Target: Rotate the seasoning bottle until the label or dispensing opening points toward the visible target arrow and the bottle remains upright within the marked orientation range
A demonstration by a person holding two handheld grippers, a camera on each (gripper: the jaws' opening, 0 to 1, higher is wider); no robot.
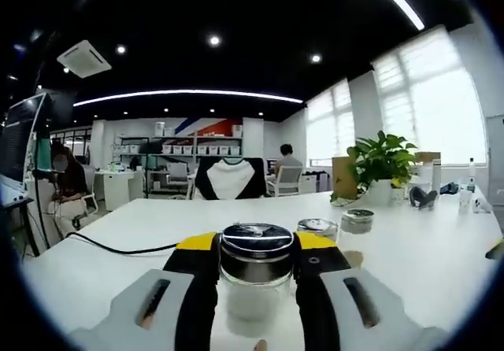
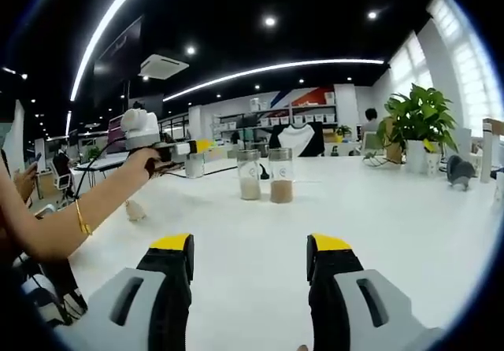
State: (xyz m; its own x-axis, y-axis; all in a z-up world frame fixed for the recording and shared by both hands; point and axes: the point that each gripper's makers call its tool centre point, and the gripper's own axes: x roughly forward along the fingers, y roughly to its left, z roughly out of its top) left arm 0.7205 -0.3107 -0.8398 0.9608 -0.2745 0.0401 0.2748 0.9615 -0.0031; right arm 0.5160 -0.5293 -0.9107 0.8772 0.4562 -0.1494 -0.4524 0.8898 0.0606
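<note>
Two powder-filled jars (image 2: 250,175) (image 2: 280,176) on table (image 2: 378,217)

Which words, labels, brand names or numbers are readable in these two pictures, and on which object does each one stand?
None can be read.
The bottle between the left gripper jaws: no label visible.
The two jars on the table: no text visible.

Left gripper view low over white table (image 1: 441,264), right gripper view farther back, both facing plant (image 2: 421,119).
</note>
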